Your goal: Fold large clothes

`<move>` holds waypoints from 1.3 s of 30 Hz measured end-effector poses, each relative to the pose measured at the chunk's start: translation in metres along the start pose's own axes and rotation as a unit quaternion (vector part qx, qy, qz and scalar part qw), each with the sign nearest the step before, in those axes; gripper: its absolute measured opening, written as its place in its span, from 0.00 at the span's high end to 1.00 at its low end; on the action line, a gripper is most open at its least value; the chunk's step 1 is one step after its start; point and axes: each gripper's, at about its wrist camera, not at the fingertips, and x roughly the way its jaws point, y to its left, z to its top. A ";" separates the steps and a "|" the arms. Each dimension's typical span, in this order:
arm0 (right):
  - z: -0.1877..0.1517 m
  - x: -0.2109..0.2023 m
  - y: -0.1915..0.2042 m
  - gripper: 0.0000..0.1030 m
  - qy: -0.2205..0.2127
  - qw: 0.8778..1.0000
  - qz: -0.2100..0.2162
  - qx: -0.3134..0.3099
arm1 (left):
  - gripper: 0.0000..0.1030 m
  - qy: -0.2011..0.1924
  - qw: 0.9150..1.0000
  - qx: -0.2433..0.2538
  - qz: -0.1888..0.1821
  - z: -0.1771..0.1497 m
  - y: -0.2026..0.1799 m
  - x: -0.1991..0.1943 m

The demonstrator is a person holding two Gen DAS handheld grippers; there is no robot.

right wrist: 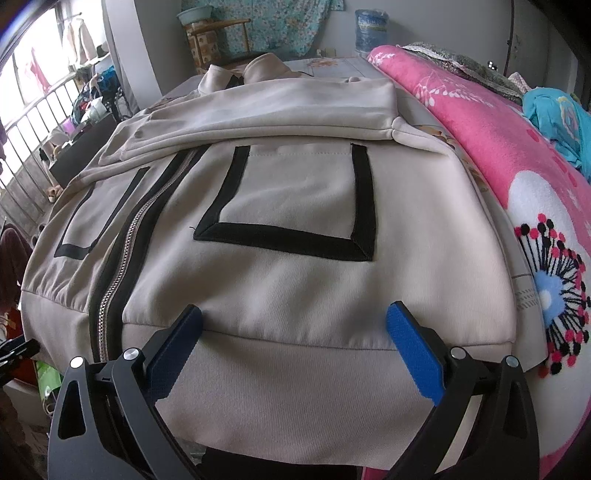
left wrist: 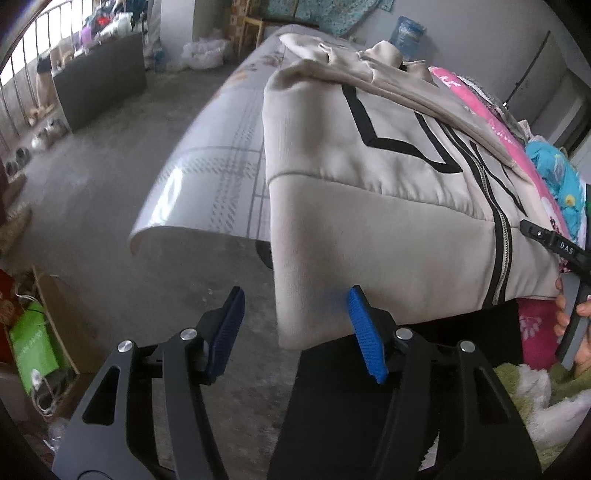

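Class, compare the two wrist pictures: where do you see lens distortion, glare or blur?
Left wrist view: the table edge bows from fisheye distortion and carries a glossy sheen; window railings are overexposed. Right wrist view: the jacket bulges barrel-like; the window is blown out.

This is a room in a home — a bedroom. A big bed (right wrist: 424, 107) fills it, with a pink flower blanket (right wrist: 517, 177) on one side. Clothes (left wrist: 110, 22) hang by a railing (left wrist: 22, 74), and a wooden chair (right wrist: 218, 37) stands at the wall — on a bare grey floor (left wrist: 110, 147).
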 end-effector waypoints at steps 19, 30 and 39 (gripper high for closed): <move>-0.001 0.000 0.001 0.06 -0.004 1.000 0.000 -0.001 | 0.48 0.015 0.999 -0.018 -0.036 0.001 0.004 0.025; 0.000 0.000 -0.001 0.06 -0.002 1.000 0.002 -0.004 | 0.84 0.008 1.000 0.018 0.001 -0.003 -0.014 0.017; 0.000 -0.009 -0.005 0.06 0.006 1.000 0.012 -0.011 | 0.92 0.002 0.987 0.115 0.113 -0.008 -0.055 0.006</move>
